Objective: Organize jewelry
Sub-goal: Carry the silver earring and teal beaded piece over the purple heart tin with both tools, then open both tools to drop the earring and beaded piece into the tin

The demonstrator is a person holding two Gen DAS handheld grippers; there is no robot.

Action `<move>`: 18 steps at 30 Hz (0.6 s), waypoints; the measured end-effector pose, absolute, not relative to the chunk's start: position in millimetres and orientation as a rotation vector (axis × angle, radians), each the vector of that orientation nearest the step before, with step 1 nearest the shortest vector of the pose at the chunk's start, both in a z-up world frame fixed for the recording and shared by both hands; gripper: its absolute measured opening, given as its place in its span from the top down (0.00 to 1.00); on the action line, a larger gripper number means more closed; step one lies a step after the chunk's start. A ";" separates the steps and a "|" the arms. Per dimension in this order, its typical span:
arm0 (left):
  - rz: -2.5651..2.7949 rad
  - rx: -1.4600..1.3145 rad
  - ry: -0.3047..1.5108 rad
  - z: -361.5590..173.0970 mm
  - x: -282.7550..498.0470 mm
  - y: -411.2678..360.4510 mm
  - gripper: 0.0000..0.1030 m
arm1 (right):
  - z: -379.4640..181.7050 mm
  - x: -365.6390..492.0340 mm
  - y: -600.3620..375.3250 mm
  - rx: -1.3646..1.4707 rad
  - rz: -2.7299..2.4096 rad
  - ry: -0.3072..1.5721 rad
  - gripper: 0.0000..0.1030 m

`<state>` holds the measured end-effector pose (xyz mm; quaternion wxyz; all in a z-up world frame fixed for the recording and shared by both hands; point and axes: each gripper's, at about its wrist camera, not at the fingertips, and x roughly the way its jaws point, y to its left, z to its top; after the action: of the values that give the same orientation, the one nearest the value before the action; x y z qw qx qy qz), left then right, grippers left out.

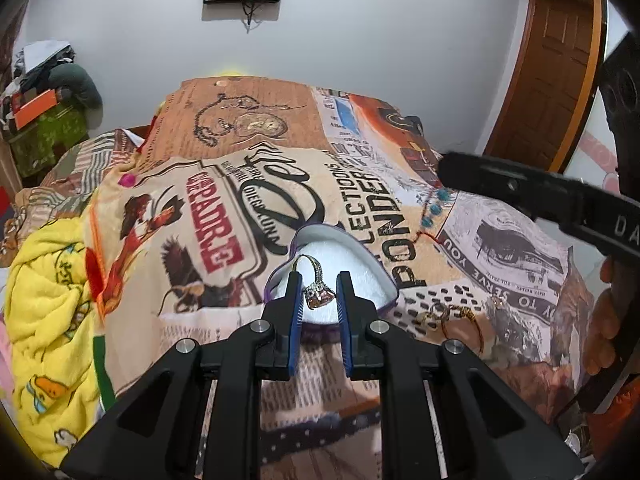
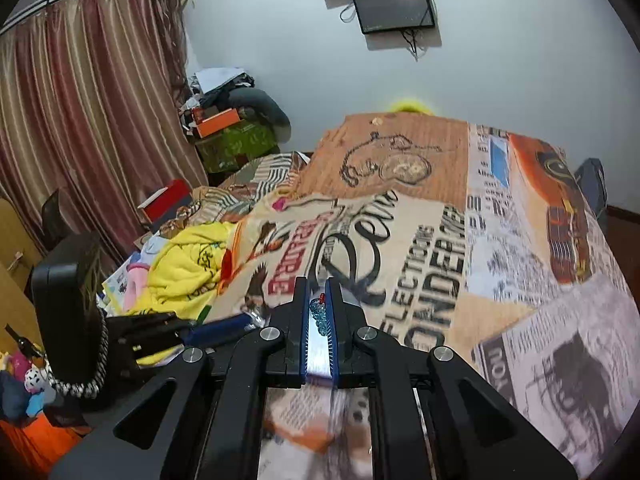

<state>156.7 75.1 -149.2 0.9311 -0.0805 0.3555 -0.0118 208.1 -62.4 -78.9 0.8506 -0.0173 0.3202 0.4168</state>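
Note:
In the left wrist view my left gripper (image 1: 318, 280) is open, its fingers either side of a gold ring with a pink stone (image 1: 318, 294). The ring lies on the white cushion of an open purple jewelry box (image 1: 360, 276) on the printed blanket. My right gripper (image 2: 318, 284) is shut on a bracelet of blue-green beads (image 2: 318, 312) with a red thread. In the left wrist view the right gripper (image 1: 444, 168) is up at the right, with the bead bracelet (image 1: 434, 206) hanging below it.
More jewelry, gold rings and a thread bracelet (image 1: 452, 316), lies on the blanket right of the box. A yellow towel (image 1: 48, 320) is heaped at the left. Boxes and clothes (image 2: 224, 120) stand by the curtain. A wooden door (image 1: 556, 60) is at the right.

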 end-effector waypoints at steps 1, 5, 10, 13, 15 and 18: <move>-0.028 -0.166 0.731 -149.8 159.5 75.6 0.85 | -77.7 210.7 -59.5 -0.038 0.881 0.671 0.93; -0.038 -0.160 0.748 -154.4 171.8 77.6 0.85 | -81.6 218.5 -50.6 -0.046 0.890 0.679 0.93; -0.036 -0.152 0.770 -163.3 180.8 79.3 0.85 | -96.8 227.0 -40.4 -0.057 0.901 0.727 0.93; -0.026 -0.160 0.779 -167.2 182.9 83.4 0.85 | -107.0 231.9 -35.5 -0.065 0.902 0.763 0.93; -0.010 -0.161 0.779 -168.2 183.0 86.5 0.85 | -115.3 234.2 -32.1 -0.077 0.900 0.787 0.93; 0.011 -0.154 0.772 -167.5 182.0 90.5 0.85 | -123.6 237.7 -28.0 -0.085 0.902 0.816 0.93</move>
<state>182.0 90.5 -167.5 0.9236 -0.0749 0.3760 0.0054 237.7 -28.0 -123.6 0.8198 -0.0400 0.3831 0.4237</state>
